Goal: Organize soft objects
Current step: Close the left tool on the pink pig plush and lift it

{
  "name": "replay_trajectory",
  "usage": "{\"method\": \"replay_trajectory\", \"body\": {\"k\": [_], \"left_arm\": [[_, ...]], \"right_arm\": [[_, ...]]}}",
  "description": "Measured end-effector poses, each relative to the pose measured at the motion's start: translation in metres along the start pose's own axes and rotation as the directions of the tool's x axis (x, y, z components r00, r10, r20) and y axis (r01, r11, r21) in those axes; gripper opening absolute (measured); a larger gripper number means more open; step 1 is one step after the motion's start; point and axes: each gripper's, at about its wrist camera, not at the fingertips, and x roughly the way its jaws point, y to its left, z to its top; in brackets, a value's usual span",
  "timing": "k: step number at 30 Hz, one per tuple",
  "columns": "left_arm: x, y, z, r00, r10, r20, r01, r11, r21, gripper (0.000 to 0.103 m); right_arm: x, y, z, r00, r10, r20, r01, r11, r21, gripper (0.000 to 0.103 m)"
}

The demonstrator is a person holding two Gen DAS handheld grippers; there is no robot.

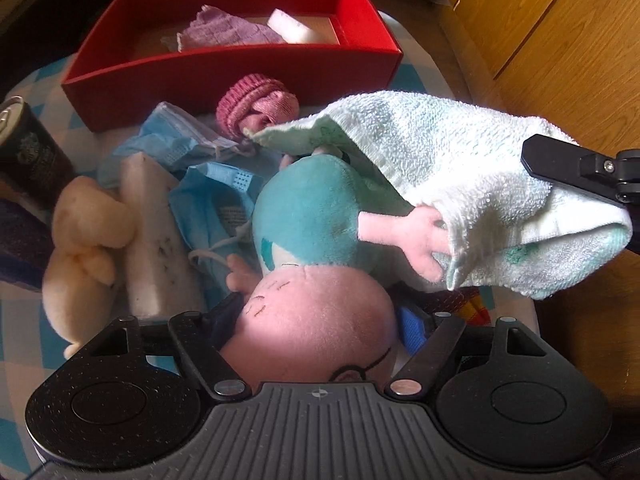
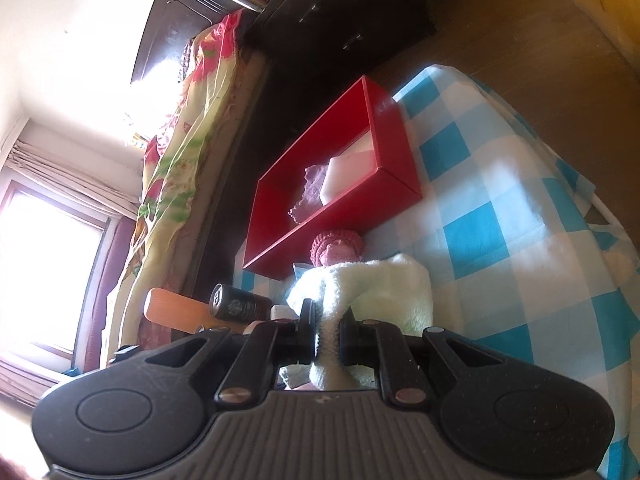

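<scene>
Checked tablecloth (image 2: pixel 500 184) | red box (image 1: pixel 224 76) — purple cloth (image 1: pixel 224 34), white sponge (image 1: pixel 294 28)

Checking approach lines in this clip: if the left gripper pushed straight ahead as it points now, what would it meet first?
The pink-and-teal plush toy: its head already sits between the open left gripper fingers. Beyond it hangs the pale green towel, pinched by the right gripper.

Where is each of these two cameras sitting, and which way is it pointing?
Left wrist: rides on the left claw, looking along its fingers at a pink plush toy between them, toward the red box.
Right wrist: rides on the right claw, tilted sideways, its fingers pinching a pale towel, bed and window beyond.
Shared: the towel, red box, pink knit sock, dark can.
</scene>
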Motion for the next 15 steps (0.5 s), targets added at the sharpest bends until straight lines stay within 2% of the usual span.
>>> {"method": "replay_trajectory", "body": {"k": [9,15], "left_arm": [[-0.027,0.018,-0.01,0.999,-0.001,0.045,0.003,0.999,-0.049,0.076],[-0.05,0.038,-0.01,0.995,-0.02,0.096,0.029,0.995,-0.098,0.075]], "right_arm": [[0.0,0.004,-0.001,1.0,-0.004,0.022,0.004,1.0,0.005,0.0],[-0.007,0.005,0.002,0.999,-0.006,0.054,0.005,1.0,0.023,0.0]]}}
